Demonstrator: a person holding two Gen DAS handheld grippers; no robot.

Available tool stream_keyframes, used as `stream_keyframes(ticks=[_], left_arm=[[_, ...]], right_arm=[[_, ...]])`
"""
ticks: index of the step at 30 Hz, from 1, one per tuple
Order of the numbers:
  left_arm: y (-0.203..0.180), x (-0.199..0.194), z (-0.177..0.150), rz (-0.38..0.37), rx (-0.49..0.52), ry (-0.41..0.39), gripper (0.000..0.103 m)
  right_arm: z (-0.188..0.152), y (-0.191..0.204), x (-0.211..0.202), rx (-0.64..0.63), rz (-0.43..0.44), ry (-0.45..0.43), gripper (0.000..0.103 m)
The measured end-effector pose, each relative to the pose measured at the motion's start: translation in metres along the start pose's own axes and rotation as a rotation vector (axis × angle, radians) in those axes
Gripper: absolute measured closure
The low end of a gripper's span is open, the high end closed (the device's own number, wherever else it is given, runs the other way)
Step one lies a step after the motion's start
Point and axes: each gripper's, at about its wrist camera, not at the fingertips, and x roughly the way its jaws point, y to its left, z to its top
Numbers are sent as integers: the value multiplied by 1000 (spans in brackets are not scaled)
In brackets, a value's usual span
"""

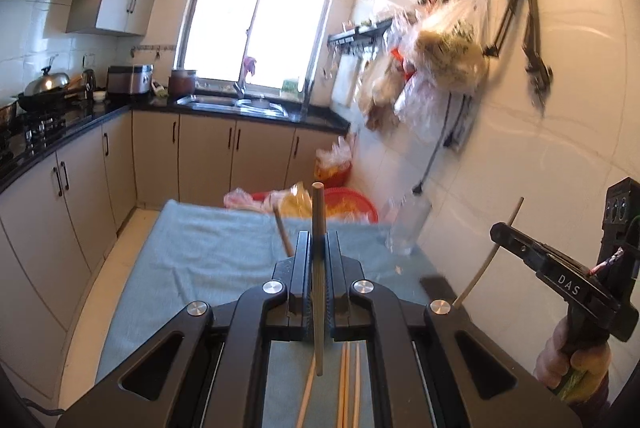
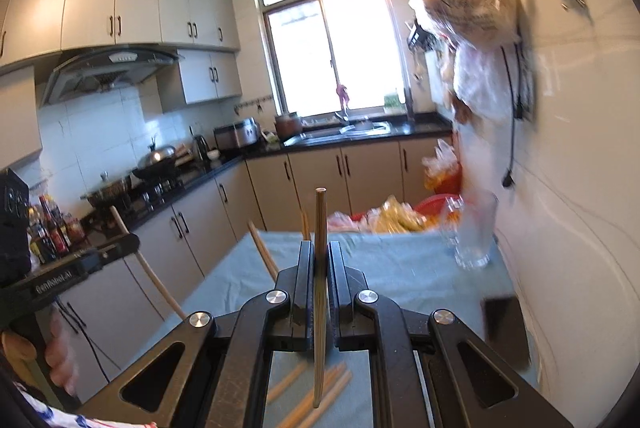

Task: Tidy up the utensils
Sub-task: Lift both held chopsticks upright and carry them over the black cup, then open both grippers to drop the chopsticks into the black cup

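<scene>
We hold one chopstick (image 1: pixel 319 268) in the left gripper (image 1: pixel 319 240), another chopstick (image 2: pixel 320 268) in the right gripper (image 2: pixel 320 248), jaws clamped. More loose chopsticks (image 2: pixel 320 392) lie near; the far-right glass (image 2: pixel 474 232) looks empty.

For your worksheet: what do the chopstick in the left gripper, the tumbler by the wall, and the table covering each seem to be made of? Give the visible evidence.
Chopstick in the left gripper: probably wood or bamboo; matte tan, faint lengthwise grain.
Tumbler: likely clear glass, possibly plastic; transparent, though blurred.
Table covering: woven cloth; dull grey-blue, soft wrinkles.
</scene>
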Motion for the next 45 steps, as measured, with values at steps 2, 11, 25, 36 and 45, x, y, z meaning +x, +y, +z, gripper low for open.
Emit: stream_keyframes(ticks=[2, 11, 25, 36, 45], left_arm=[[0, 13, 13, 11, -11, -19, 98], [-10, 75, 41, 13, -2, -33, 98], [3, 145, 2, 46, 7, 135, 98], [13, 135, -8, 66, -37, 166, 91], [18, 70, -9, 119, -29, 52, 52]], right_arm=[[14, 3, 13, 11, 18, -15, 97], [44, 12, 88, 28, 18, -19, 96], [-14, -5, 172, 29, -9, 185, 96], [-24, -5, 185, 20, -18, 215, 95], [-14, -2, 154, 20, -51, 151, 55]])
